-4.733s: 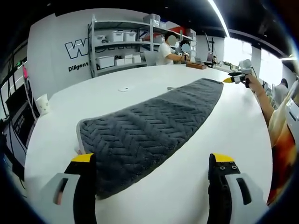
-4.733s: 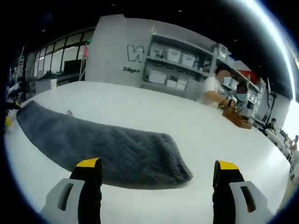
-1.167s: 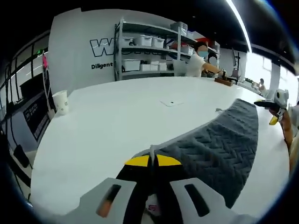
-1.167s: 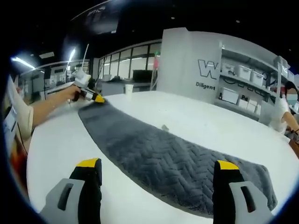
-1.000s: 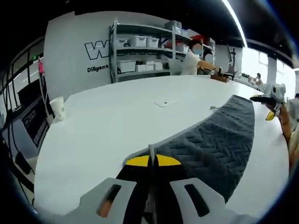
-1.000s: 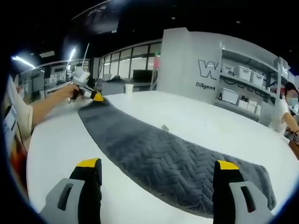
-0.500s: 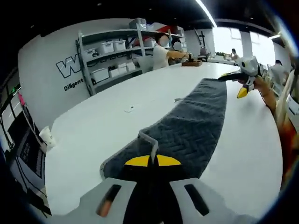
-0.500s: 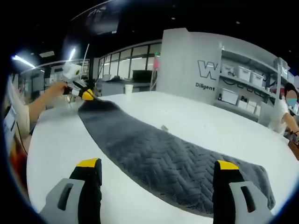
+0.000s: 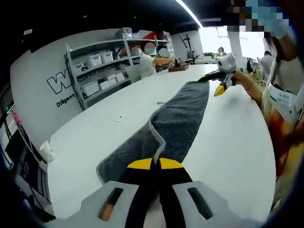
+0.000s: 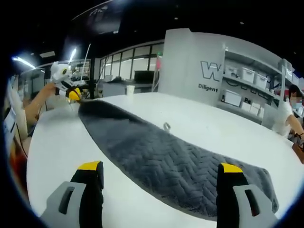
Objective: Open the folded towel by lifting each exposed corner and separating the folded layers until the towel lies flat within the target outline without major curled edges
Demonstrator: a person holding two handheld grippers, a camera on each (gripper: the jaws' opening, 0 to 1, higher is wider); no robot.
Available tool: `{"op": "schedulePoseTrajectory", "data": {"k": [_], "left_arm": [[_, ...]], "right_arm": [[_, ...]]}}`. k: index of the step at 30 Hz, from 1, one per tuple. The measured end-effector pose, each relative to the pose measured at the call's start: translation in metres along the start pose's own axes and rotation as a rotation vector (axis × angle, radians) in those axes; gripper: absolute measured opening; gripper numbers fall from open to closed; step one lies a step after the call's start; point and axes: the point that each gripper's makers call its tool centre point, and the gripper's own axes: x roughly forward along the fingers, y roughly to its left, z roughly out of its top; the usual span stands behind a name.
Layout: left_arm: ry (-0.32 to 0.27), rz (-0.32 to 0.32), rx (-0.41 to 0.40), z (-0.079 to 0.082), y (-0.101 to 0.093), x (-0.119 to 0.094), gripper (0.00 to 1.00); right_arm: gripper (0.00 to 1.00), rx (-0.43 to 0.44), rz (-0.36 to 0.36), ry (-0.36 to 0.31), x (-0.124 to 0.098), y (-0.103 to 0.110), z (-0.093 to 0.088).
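Towel is looking like thick plush cloth, dark grey, w/ raised herringbone weave, matt and fuzzy; smoother, paler hem strip is rising straight ahead of the left gripper. Table under both tongs is showing as smooth white laminate w/ slight sheen. Left gripper's body is reading as matt grey plastic, jaws black w/ glossy yellow tips; same finish on the right gripper. Far beyond the tips, shelving is looking like grey-painted metal holding white plastic bins.

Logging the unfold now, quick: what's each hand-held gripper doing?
Left hand-held gripper: closed on the towel corner, lifted.
Right hand-held gripper: open, holding nothing.
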Motion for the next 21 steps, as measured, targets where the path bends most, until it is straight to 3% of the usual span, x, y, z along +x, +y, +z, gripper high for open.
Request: {"op": "schedulePoseTrajectory", "data": {"k": [9,15,21], "left_arm": [[0.008,-0.030,0.018,-0.016,-0.012,-0.019,0.02],[0.114,-0.098,0.066,-0.045,-0.030,-0.016,0.03],[0.128,-0.112,0.068,-0.057,-0.037,-0.010,0.03]], "right_arm": [[0.99,0.002,-0.006,0.003,0.000,-0.002,-0.001],[0.99,0.001,-0.008,0.000,-0.001,-0.004,0.000],[0.99,0.006,-0.011,0.000,-0.002,-0.004,0.000]]}}
